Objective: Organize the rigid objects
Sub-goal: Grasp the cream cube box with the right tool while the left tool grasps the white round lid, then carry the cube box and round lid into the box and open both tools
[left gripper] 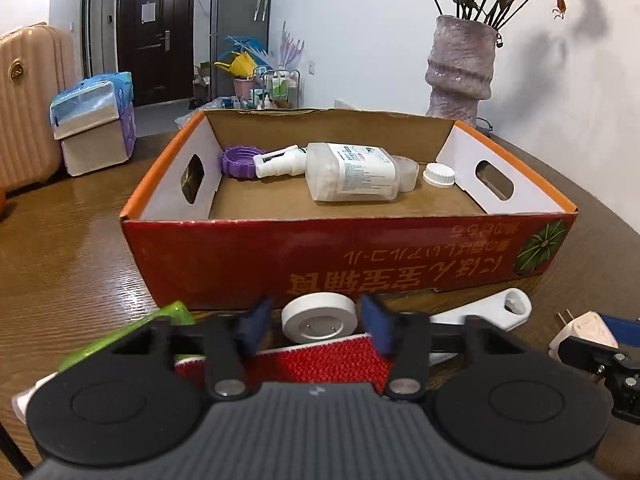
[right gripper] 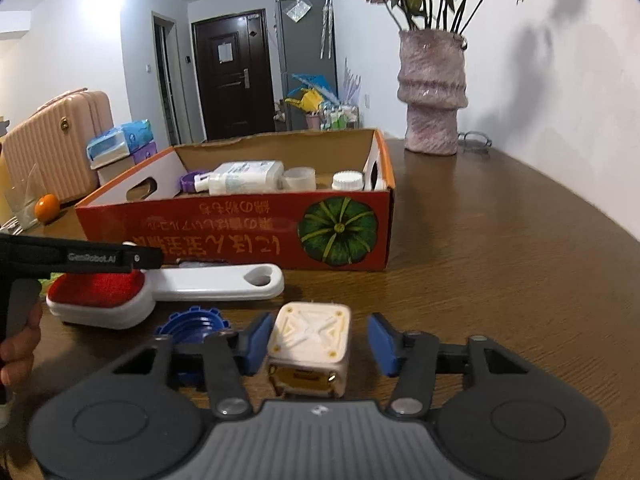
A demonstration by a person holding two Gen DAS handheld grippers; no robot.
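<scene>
Blue-padded left fingers [left gripper: 316, 326] straddle a white disc [left gripper: 319, 317] without touching, right fingers [right gripper: 318, 344] likewise spread around a charger [right gripper: 308, 342], both on the surface just before the box [left gripper: 224, 256].

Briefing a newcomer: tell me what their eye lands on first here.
The red cardboard box on the wooden table dominates, with a clear bottle lying inside. Behind it stands a vase of dried roses. In front, the left claw brackets a white disc, the right claw a white plug.
</scene>
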